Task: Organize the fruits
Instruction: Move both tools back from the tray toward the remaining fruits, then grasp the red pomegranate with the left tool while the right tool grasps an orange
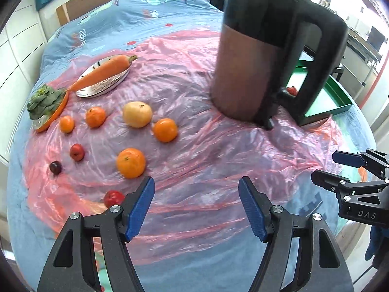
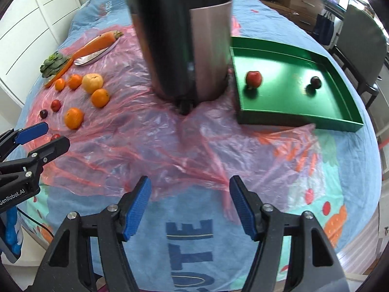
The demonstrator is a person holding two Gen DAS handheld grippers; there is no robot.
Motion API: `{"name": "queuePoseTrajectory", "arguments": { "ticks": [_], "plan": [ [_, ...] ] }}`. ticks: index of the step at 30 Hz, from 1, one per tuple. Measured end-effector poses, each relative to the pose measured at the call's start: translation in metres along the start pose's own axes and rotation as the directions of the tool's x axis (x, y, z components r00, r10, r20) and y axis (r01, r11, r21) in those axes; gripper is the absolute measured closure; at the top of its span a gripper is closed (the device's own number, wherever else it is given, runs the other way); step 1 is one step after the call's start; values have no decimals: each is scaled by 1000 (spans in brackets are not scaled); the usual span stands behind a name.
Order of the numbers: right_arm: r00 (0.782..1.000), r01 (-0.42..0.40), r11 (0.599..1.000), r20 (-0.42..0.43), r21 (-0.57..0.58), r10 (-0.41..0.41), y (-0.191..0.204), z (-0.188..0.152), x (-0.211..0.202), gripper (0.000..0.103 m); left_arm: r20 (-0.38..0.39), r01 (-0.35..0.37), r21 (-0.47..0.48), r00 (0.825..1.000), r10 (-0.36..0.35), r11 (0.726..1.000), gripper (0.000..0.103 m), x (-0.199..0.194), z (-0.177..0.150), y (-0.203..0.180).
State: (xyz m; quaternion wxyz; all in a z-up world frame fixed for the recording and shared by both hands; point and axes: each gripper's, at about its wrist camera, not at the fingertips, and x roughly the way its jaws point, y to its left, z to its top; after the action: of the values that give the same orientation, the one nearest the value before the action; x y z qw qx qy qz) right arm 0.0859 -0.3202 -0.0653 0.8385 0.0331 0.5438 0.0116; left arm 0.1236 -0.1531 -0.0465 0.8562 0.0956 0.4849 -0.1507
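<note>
Fruits, sorted so far: two in the green tray [image 2: 340,77], a red one [image 2: 253,78] at its near-left part and a dark one [image 2: 316,82] further right, well apart. Fruits I judged outstanding, loose on the pink plastic sheet [image 1: 206,146]: four oranges, the nearest [image 1: 131,163] large; one pale yellow fruit [image 1: 137,114]; a small red fruit [image 1: 77,152]; a dark plum-like one [image 1: 55,167]; and a red one [image 1: 113,198] just beside my left gripper [image 1: 196,209]. Not counted as fruit: carrot [image 1: 104,73] on its plate [image 1: 102,86], leafy greens [image 1: 45,101] on a second dish. A tall kettle [image 1: 255,60] stood between pile and tray. Left gripper: jaws apart, holding nothing. Right gripper [image 2: 190,208]: jaws apart, likewise empty, over the blue bedcover [image 2: 189,243]. Roughly a fifth done, by my count.
</note>
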Motion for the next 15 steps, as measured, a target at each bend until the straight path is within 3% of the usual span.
{"name": "queuePoseTrajectory", "arguments": {
  "ticks": [8,15],
  "plan": [
    [996,-93,988,5,-122,94,76,30,24,7,-30,-73,-91,997,71,993,37,13,-17,68],
    [989,-135,972,32,-192,143,120,67,46,8,-48,-105,-166,994,98,981,37,27,-25,109]
  ]
}}
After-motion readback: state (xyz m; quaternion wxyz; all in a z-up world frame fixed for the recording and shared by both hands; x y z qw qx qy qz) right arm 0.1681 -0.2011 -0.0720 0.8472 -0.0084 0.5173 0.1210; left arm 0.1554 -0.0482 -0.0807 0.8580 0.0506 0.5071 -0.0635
